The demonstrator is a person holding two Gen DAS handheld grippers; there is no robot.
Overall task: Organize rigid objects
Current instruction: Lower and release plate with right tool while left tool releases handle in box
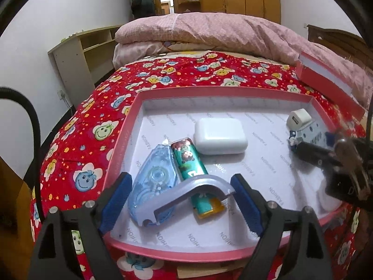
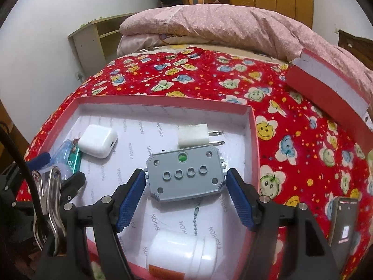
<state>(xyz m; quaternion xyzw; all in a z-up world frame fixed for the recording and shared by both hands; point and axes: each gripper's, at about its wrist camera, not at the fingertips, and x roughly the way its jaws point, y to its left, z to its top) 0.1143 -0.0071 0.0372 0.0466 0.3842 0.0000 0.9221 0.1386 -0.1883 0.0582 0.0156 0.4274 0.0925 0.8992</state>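
Observation:
A pink-rimmed white tray (image 1: 139, 98) lies on the red bed cover. In the left wrist view my left gripper (image 1: 181, 200) is open above a blue correction-tape dispenser (image 1: 151, 177), a green lighter (image 1: 193, 170) and a curved grey handle piece (image 1: 186, 193). A white earbud case (image 1: 220, 136) lies beyond. In the right wrist view my right gripper (image 2: 184, 198) is open, its pads either side of a grey keychain plate (image 2: 186, 175) without touching. A white charger plug (image 2: 193, 136) lies behind it and a white bottle (image 2: 181, 254) lies below.
The tray's lid (image 2: 326, 86) rests at the right against a pink quilt (image 2: 209, 30). A black phone (image 2: 342, 231) lies on the cover right of the tray. A shelf unit (image 1: 81, 53) stands by the wall at the left.

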